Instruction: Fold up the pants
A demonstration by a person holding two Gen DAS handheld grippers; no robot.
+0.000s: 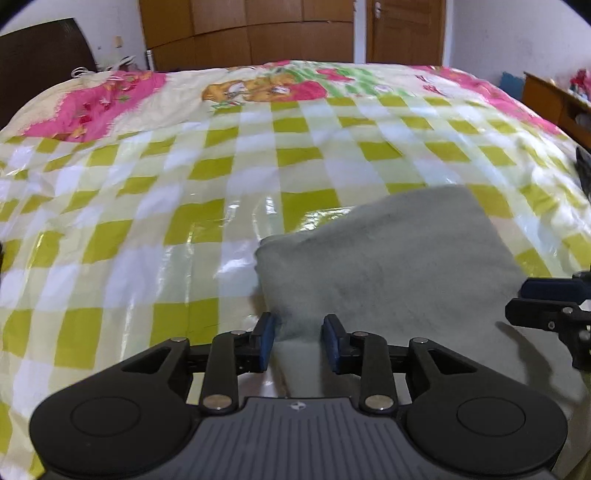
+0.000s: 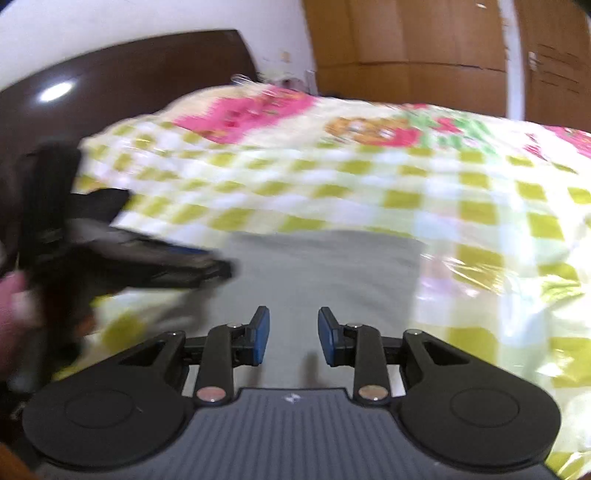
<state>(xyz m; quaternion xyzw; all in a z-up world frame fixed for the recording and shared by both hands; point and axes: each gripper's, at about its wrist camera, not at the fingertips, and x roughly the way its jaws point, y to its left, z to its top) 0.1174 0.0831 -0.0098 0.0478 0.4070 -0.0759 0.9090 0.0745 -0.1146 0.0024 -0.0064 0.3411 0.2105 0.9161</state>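
Observation:
The grey pants lie folded into a compact rectangle on the checked bed cover. My left gripper is open and empty, its blue pads just above the near left edge of the pants. My right gripper is open and empty over the near part of the pants. The right gripper shows at the right edge of the left wrist view. The left gripper shows blurred at the left of the right wrist view.
A yellow-green and white checked plastic cover with pink cartoon print spreads over the bed. A dark headboard stands at the left. Wooden wardrobes and a door stand behind. A wooden cabinet is at far right.

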